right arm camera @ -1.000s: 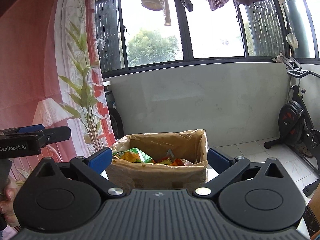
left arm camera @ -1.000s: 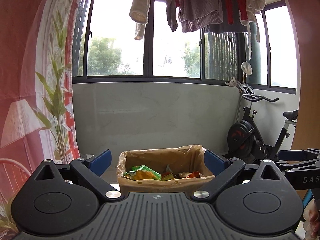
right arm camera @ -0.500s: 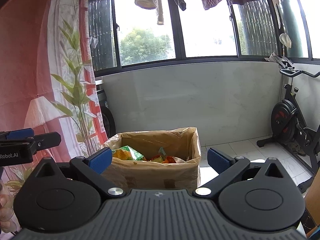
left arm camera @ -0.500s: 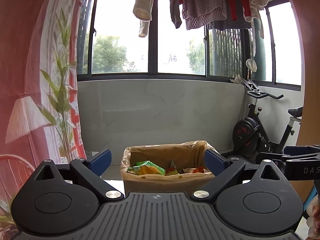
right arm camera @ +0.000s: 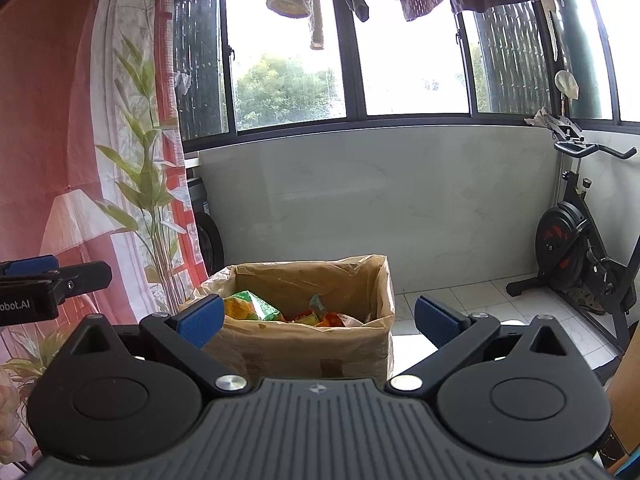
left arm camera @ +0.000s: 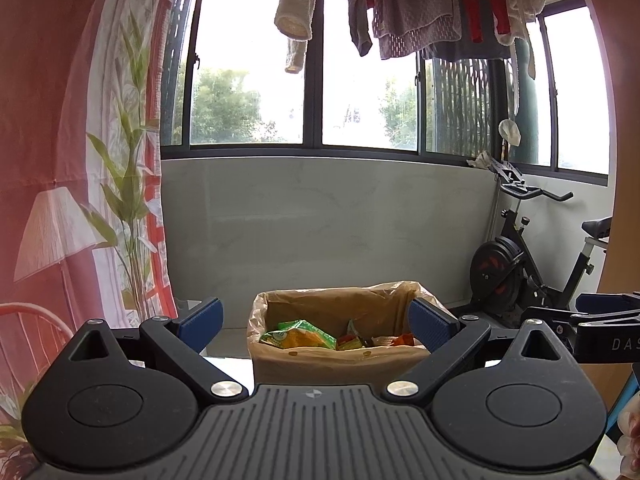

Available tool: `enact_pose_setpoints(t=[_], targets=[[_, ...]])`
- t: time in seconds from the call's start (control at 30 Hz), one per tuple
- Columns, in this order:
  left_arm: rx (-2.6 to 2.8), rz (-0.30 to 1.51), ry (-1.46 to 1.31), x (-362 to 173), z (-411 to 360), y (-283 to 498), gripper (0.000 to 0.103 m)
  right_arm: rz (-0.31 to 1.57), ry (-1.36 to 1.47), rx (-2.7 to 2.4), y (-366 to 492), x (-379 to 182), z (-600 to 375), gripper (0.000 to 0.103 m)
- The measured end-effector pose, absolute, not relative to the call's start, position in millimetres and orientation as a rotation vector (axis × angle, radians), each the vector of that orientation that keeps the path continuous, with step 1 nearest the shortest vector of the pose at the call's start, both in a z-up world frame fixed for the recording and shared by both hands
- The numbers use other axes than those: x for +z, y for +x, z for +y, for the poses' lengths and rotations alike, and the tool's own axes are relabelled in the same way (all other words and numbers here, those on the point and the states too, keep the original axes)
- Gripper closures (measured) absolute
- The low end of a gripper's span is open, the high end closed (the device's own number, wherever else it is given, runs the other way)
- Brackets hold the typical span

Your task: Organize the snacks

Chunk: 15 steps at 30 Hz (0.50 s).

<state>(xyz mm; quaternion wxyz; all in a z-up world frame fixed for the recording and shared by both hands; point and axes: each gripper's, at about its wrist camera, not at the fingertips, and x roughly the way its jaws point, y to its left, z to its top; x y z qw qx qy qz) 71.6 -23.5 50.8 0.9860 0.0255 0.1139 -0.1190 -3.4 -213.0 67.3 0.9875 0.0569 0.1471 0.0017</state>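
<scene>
Straight ahead of both grippers stands a cardboard box point(left arm camera: 336, 354) lined with a thin plastic bag point(right arm camera: 378, 276), and inside it lie the snacks: a green and yellow packet point(left arm camera: 300, 334) on the left, and some smaller orange and red wrappers point(right arm camera: 324, 318) beside it. I judge these packets are light, soft and a little slippery, and they crush easily, so it is better to pinch one by its sealed edge or a corner, not by the puffed middle. The plastic lining looks loose and may catch on a finger.

The left gripper point(left arm camera: 316, 320) is held level, pointing at the box, with its blue pads spread wide and nothing between them. The right gripper point(right arm camera: 318, 318) has the same pose, also wide apart and empty, just beside the left one. Behind the box I see a pale wall, windows with hanging laundry point(left arm camera: 404, 20), and an exercise bike point(right arm camera: 580, 248) at the right.
</scene>
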Motion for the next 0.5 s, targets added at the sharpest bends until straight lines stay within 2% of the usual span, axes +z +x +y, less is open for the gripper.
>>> enact_pose_setpoints(t=[0.5], targets=[[-0.249, 0.252, 0.035, 47.6, -21.6, 79.6, 0.003, 0.323, 0.112, 0.010, 3.6, 58.1, -210.9, 0.000]])
